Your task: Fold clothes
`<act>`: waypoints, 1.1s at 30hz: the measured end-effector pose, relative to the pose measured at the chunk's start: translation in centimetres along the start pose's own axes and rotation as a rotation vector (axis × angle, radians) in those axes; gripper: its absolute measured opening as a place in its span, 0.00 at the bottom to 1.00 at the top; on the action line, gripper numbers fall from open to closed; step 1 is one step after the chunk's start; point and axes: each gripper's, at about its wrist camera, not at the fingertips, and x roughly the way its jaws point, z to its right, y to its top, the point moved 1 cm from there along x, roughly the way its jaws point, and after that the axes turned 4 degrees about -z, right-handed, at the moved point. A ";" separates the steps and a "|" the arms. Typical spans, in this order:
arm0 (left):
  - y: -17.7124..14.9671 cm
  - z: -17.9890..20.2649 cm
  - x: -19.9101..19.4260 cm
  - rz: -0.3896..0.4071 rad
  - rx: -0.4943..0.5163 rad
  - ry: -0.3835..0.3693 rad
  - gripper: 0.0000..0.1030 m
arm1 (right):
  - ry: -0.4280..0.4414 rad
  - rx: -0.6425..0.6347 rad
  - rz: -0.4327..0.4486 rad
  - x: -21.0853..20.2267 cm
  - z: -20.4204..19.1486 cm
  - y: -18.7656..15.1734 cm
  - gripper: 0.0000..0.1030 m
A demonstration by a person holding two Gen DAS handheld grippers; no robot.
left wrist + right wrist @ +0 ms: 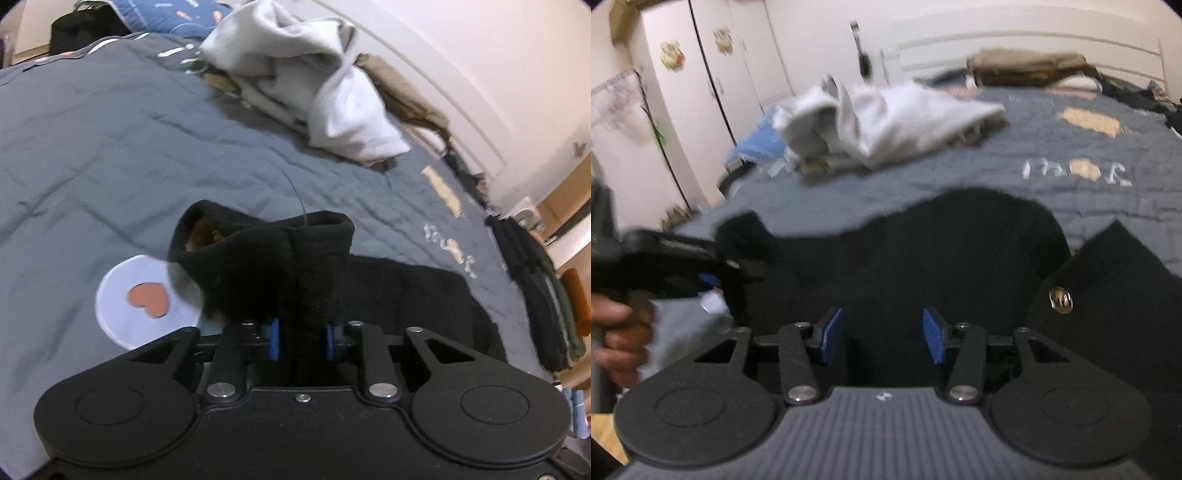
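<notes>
Grey quilted bedding [110, 155] covers the bed and fills most of both views, with cream walls and white wardrobe doors [701, 85] behind it and a pale headboard [1034, 44] along the far side. On the quilt's far part lies a heap of light grey and white clothes [306, 81], with a tan garment [1027, 64] behind it near the headboard; a stack of dark folded clothes [535, 295] sits at the bed's edge in the left wrist view. Nearer, a black garment [923, 258] is spread over the quilt, and one of its panels at the right carries a metal snap button [1061, 300]. A white round patch with a pink heart [147, 299] shows on the quilt just beside the black cloth. The left gripper [301, 338] has its blue pads [274, 339] pinching a bunched fold of the black garment, which rises as a rolled hem in front of it. The right gripper [882, 336] hovers over the same garment with its blue pads [833, 336] spread apart and only cloth lying beneath the gap. In the right wrist view the person's hand [620, 332] grips the left gripper's handle at the left edge, blurred.
</notes>
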 end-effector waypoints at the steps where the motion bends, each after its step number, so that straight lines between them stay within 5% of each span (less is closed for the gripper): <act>1: 0.0 -0.2 -0.4 -0.014 -0.017 0.014 0.19 | -0.018 0.008 -0.028 0.6 0.2 -0.2 0.46; 4: -0.6 -1.2 -1.5 -0.062 -0.038 0.054 0.20 | -0.028 -0.001 -0.061 1.6 0.4 -0.7 0.46; 8: -0.6 -1.8 -3.0 -0.101 -0.019 0.047 0.38 | -0.043 -0.039 -0.072 1.8 -0.1 -1.1 0.46; 14: 1.5 -3.3 -7.8 0.063 -0.033 -0.021 0.49 | -0.045 -0.031 -0.072 1.4 0.0 -0.9 0.46; 19: 4.9 -5.2 -6.5 0.125 -0.049 -0.047 0.54 | -0.015 -0.010 -0.037 1.0 -0.1 -0.3 0.46; 25: 7.3 -6.3 -2.6 0.053 -0.094 -0.169 0.52 | 0.054 -0.005 0.028 0.0 -0.5 0.3 0.46; 33: 7.0 -6.0 1.5 -0.076 -0.079 -0.186 0.49 | 0.066 -0.033 0.013 0.4 -1.2 0.1 0.46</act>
